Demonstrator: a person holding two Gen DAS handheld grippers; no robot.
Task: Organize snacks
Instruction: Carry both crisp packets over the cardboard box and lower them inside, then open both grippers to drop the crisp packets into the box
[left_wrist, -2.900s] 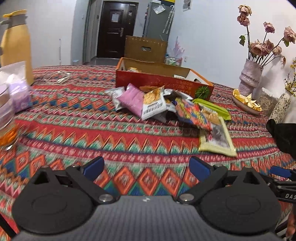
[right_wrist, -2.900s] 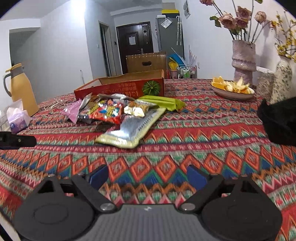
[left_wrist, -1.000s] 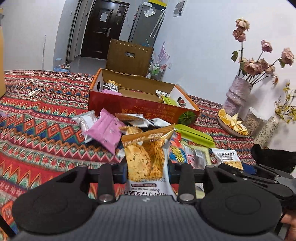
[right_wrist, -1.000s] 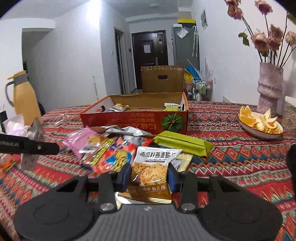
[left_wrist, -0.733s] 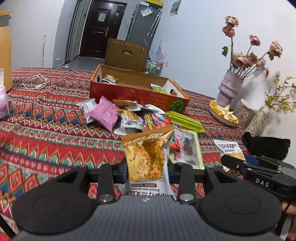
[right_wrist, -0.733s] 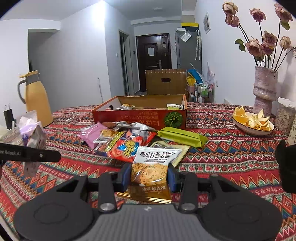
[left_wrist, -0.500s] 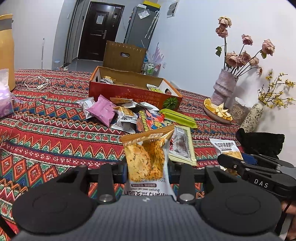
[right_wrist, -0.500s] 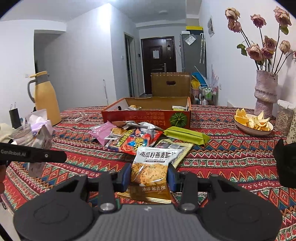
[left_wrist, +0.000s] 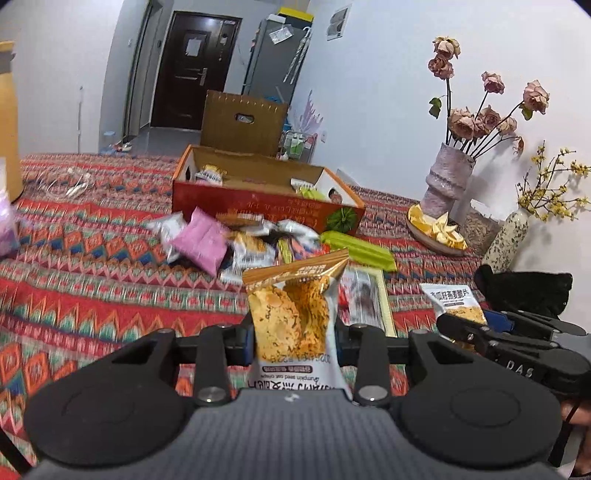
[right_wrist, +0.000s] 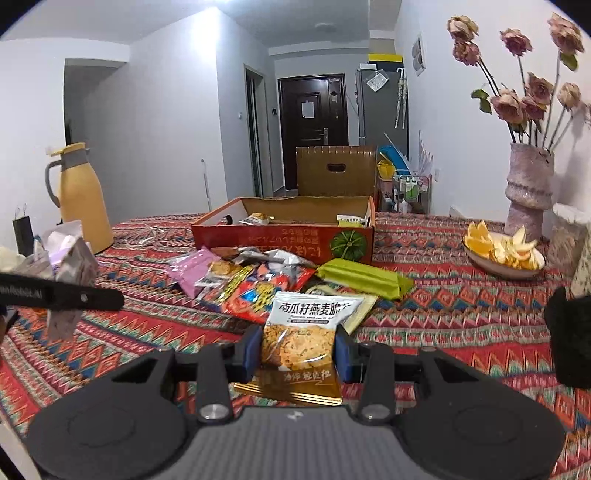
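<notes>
Left tool (left_wrist: 293, 338) is clamping an oat-crisp packet (left_wrist: 291, 314), gold seal upward; right tool (right_wrist: 297, 350) is clamping a matching packet (right_wrist: 303, 332), white label upward.

Walls (right_wrist: 166, 122): plain white, bare on the left side.
Door (right_wrist: 314, 129): dark, closed, at the far end of a hallway.
Refrigerator (right_wrist: 380, 107): grey, stood right of the door, papers stuck on its front.
Ceiling light (right_wrist: 214, 14): bright glare at upper left.
Table covering (right_wrist: 461, 325): red cloth with a zigzag and diamond pattern.
Chair back (right_wrist: 336, 171): brown, with a handle slot, behind the table.
Vase (right_wrist: 528, 192): pale, ribbed, held dried roses against the right wall.
Thermos jug (right_wrist: 83, 203): yellow, at the table's left edge.
</notes>
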